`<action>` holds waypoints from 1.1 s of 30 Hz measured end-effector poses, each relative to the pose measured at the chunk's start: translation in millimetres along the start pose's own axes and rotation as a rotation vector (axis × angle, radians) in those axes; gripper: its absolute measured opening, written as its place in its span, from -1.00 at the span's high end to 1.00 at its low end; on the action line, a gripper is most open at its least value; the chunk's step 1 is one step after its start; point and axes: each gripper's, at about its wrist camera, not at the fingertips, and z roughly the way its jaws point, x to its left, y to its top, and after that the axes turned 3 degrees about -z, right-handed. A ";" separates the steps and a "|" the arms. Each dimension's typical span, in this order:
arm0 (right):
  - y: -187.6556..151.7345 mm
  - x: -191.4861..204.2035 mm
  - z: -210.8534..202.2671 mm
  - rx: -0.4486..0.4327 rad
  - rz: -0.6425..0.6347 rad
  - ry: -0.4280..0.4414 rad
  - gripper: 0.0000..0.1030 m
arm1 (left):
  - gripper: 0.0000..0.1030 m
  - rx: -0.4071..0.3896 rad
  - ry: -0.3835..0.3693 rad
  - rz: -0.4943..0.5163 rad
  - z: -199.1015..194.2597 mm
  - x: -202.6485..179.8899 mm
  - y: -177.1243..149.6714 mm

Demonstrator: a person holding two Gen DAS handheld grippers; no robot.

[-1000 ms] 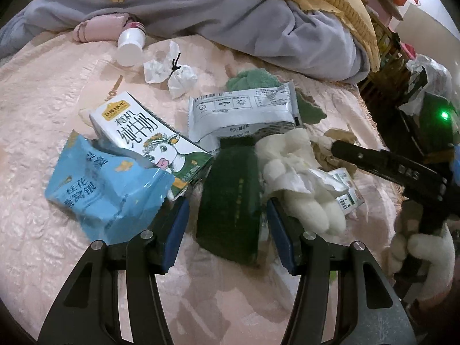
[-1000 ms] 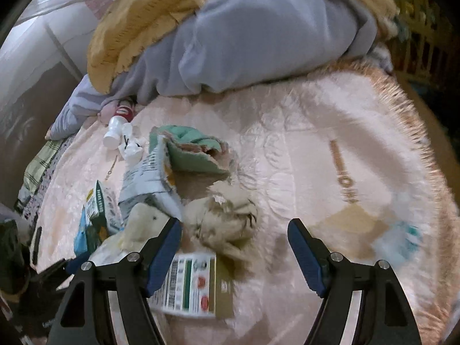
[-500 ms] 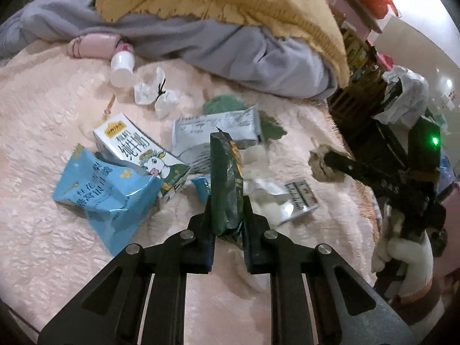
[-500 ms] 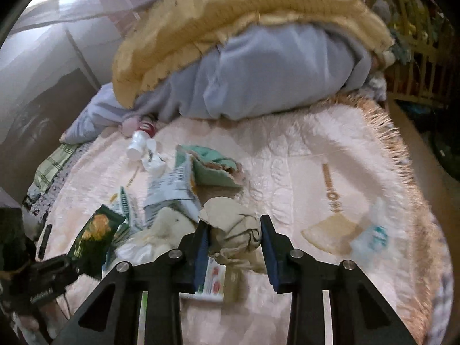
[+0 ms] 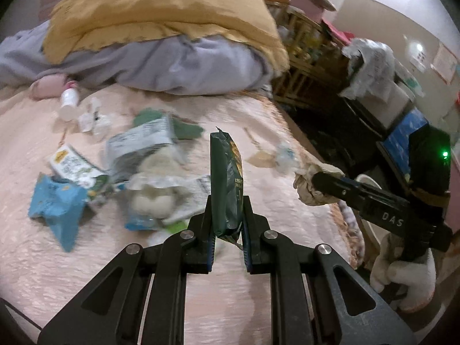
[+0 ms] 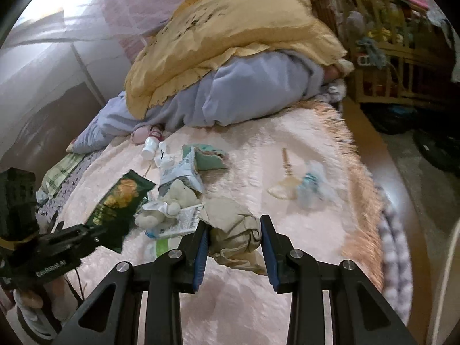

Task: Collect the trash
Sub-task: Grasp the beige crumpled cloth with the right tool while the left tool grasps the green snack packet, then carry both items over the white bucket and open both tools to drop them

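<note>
My left gripper [image 5: 227, 201] is shut on a dark green snack bag [image 5: 225, 184] and holds it upright above the pink bedspread [image 5: 201, 302]; the bag also shows in the right wrist view [image 6: 120, 204]. My right gripper [image 6: 233, 230] is shut on a crumpled beige paper wad [image 6: 233, 235], lifted off the bed; the wad also shows in the left wrist view [image 5: 310, 184]. Left on the bed are a blue wrapper [image 5: 57, 207], a milk carton [image 5: 74, 166], a grey pouch [image 5: 141, 143], a white wad [image 5: 155, 198] and a small white bottle [image 5: 67, 100].
A yellow and grey heap of bedding [image 5: 161, 43] lies at the head of the bed. A small blue-white wrapper [image 6: 310, 187] lies near the fringed bed edge [image 6: 362, 189]. Wooden shelves [image 6: 382, 57] and clutter stand on the floor to the right.
Both grippers closed from open, the left on the green bag, the right on the paper wad. Both have since lifted and swung to the right, toward the bed edge.
</note>
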 end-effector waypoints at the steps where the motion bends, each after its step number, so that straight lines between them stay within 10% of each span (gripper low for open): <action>1: -2.6 -3.4 -7.0 -0.006 0.009 -0.008 0.36 | 0.75 0.004 -0.009 0.009 2.2 -6.7 -0.4; 33: -82.8 -181.3 -163.5 -0.130 0.357 -0.353 0.36 | 0.75 0.148 -0.251 0.319 87.4 -217.7 -12.5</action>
